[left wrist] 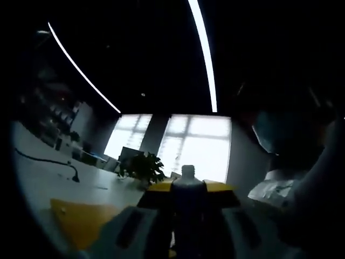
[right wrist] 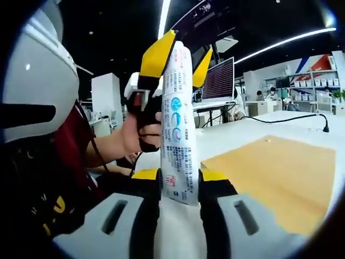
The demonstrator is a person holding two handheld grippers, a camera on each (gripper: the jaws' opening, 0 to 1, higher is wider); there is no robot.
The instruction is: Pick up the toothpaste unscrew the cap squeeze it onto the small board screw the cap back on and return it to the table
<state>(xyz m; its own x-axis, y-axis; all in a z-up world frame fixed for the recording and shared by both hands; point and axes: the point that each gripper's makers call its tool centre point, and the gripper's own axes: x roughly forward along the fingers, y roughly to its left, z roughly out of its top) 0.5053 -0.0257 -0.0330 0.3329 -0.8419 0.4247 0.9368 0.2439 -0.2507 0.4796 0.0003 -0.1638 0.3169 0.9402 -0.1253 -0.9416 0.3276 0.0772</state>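
White toothpaste tube point(right wrist: 178, 135) upright, pinched by both claws, uncapped.

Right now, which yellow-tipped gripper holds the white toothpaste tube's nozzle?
The left gripper: the tube's nozzle pokes between its jaws; the right gripper clamps the tail.

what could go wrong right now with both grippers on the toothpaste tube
1. Both the right gripper and the left gripper clamp the toothpaste tube. The threaded neck looks bare, so extra pressure could push paste out early.
2. The tube is held beside the yellow board, not over it, so paste may land on the white table.
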